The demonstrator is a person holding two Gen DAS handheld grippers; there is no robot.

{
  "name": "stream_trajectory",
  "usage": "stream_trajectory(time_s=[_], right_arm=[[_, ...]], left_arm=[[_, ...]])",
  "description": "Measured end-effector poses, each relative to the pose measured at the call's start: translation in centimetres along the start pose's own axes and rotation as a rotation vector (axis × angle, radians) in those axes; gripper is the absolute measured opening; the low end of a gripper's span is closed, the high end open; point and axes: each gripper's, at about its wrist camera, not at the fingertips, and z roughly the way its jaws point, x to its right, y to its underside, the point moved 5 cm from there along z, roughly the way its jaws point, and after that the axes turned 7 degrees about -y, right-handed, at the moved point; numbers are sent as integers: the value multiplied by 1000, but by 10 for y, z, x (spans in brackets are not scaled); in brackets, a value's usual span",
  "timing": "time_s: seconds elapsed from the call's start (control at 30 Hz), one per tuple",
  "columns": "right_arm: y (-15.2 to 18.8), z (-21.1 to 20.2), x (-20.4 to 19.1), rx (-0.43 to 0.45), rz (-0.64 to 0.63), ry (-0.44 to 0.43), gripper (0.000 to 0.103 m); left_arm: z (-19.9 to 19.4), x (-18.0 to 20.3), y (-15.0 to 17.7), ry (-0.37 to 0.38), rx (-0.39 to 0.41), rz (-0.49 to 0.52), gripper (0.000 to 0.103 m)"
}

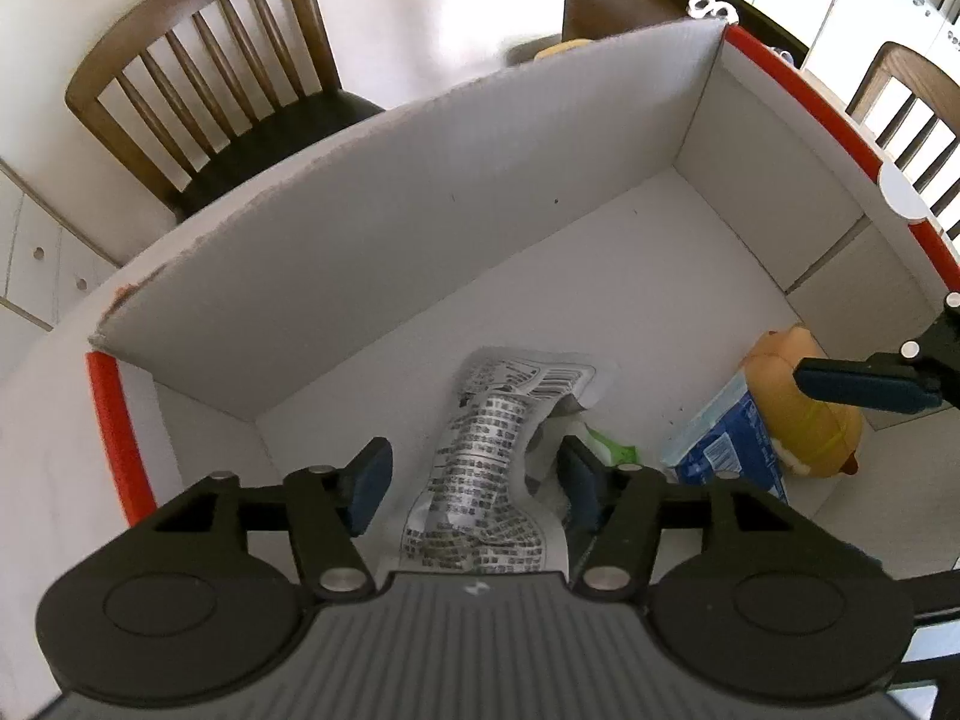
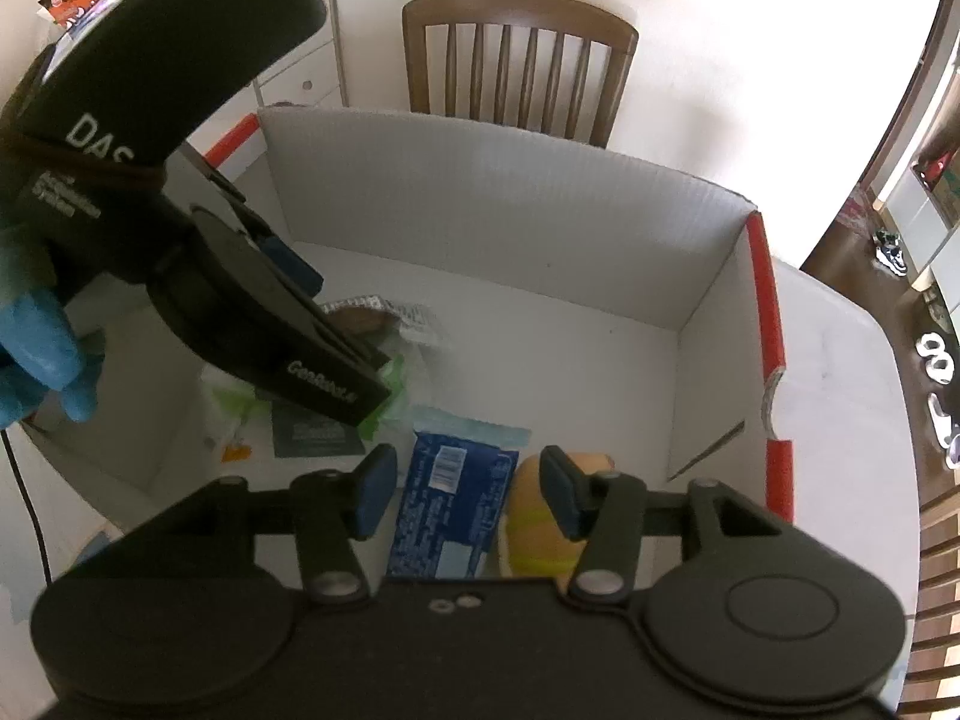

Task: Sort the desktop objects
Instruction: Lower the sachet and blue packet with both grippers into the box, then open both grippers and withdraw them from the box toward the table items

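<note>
Both grippers are hanging over the big white box [image 1: 420, 192] with the red edges, which is sitting on the white bench [image 2: 840, 348]. This looks like the dropping-in step of the sorting job.

The left gripper [image 1: 474, 486] is pointing down into the box. Its fingers [image 1: 369, 480] are standing apart, and the crinkly silver packet [image 1: 480, 480] is lying on the box floor between them. The pads are not pressing on it, so it looks let go.

The right gripper [image 2: 468, 495] is also pointing down, with its fingers [image 2: 375, 495] spread. Under them the blue packet [image 2: 450, 510] and the soft orange toy [image 2: 534, 534] are lying side by side, touching, in the near corner of the box. Neither one is being squeezed.

A green and white wrapper [image 1: 606, 450] is peeking out just beside the silver packet.

Next, I think both grippers need to go straight up and out of the box, keeping the fingers wide so nothing is dragged along, and then go looking on the bench for more things.
</note>
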Motion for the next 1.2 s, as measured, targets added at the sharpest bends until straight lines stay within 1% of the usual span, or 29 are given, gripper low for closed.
stream_trajectory(time_s=[0.07,0.23,0.37,0.57,0.7,0.97,1.13,1.2], right_arm=[[-1,-5,-1,5,1,-5,54],[0,-20,-5,23,-6,-2,56],[2,-36,-9,40,-7,-1,56],[-5,-59,-11,72,-8,2,56],[-2,-73,-14,85,-14,13,56],[11,-101,-17,111,-18,24,56],[22,-115,-18,119,-12,70,56],[28,-120,-19,120,-7,91,56]], left_arm=[[-3,0,-4,-1,7,-8,63],[-19,-1,-4,-1,34,-24,64],[-36,0,-3,-5,64,-28,64],[-65,1,1,-10,106,-36,64],[-82,2,8,-18,129,-36,64],[-118,16,29,-20,170,-28,64],[-135,24,42,-29,190,-47,64],[-141,28,50,-46,196,-53,64]])
